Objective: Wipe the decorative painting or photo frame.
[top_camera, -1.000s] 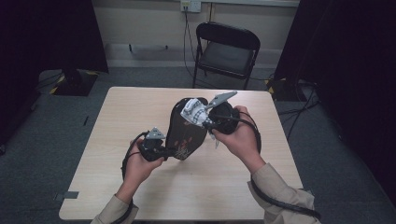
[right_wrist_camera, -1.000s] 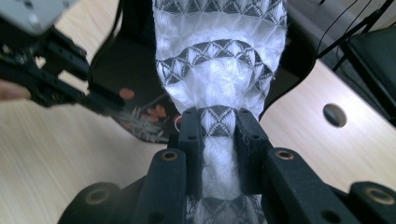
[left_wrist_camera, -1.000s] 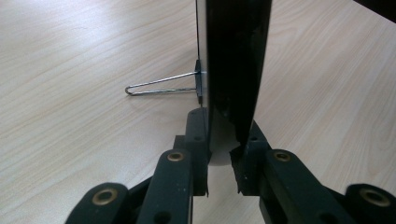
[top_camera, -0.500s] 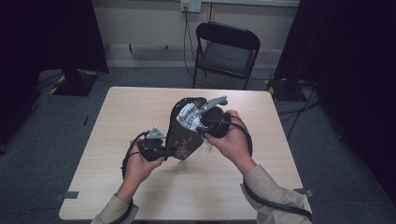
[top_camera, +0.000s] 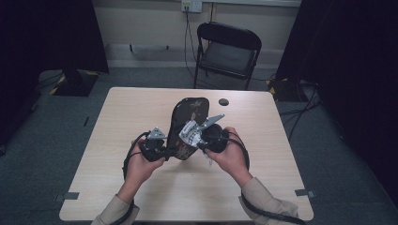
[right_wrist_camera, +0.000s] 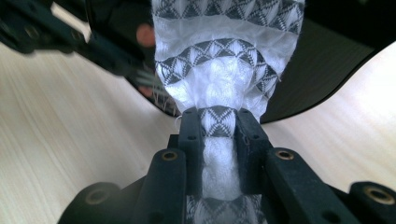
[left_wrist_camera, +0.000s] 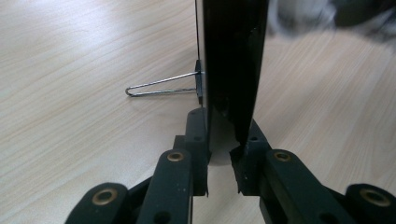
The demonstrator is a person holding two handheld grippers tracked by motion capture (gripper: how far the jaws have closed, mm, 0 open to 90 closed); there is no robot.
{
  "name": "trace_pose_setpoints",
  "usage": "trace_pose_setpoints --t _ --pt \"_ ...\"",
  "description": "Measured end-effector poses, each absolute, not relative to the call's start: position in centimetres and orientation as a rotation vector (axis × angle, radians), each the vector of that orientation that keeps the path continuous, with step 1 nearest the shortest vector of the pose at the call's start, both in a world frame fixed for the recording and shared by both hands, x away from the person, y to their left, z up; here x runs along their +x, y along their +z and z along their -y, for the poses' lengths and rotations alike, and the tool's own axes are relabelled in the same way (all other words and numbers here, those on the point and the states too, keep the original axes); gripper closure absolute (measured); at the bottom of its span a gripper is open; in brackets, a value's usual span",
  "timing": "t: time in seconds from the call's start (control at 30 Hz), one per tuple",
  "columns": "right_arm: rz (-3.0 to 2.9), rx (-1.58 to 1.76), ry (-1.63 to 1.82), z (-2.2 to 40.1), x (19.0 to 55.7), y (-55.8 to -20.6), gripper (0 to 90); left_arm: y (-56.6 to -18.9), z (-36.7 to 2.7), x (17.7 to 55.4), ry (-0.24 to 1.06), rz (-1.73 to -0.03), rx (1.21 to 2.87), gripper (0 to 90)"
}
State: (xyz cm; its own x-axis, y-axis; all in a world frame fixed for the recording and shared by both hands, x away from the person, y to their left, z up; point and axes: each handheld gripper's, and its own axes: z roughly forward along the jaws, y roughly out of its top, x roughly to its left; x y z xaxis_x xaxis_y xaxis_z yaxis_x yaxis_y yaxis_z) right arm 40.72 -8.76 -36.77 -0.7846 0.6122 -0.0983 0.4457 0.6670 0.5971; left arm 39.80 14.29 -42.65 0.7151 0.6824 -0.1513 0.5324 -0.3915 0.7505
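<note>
A pale wood-grain table [top_camera: 141,112] stands on grey carpet in a dim room, dark curtains hanging at nine and three o'clock. At twelve o'clock, past the far edge, a black folding chair [top_camera: 228,51] faces the table below a wall outlet with cables running down. A small dark round spot [top_camera: 224,101] lies on the tabletop near the far edge, at about one o'clock from the hands. Strips of tape mark the floor at the near corners.

At the table's middle a black oval plaque [top_camera: 187,115] with a faint floral pattern stands on edge, tilted back. The left gripper [top_camera: 157,149], at eight o'clock from the plaque, has its jaws clamped on the plaque's lower edge; in the left gripper view the plaque [left_wrist_camera: 231,70] rises straight between the two black jaws, and a thin wire stand [left_wrist_camera: 161,86] juts from its back towards nine o'clock, just above the wood.

The right gripper [top_camera: 202,138], at four o'clock from the plaque, pinches a white cloth [top_camera: 190,131] with grey triangle bands, pressed against the plaque's face. In the right gripper view the cloth [right_wrist_camera: 224,79] bunches tight between the closed jaws.
</note>
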Motion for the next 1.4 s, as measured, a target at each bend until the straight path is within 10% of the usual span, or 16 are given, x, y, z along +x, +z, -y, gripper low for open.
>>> trace_pose_setpoints --t 0.77,1.4 --pt "-2.733 0.944 0.696 9.9 39.5 -46.3 75.6 -42.7 -14.2 39.8 0.236 -0.929 2.081 77.8" --pt "-2.653 0.933 0.735 11.5 39.9 -41.9 75.6 -41.5 -15.3 39.1 0.231 -0.973 2.038 78.4"
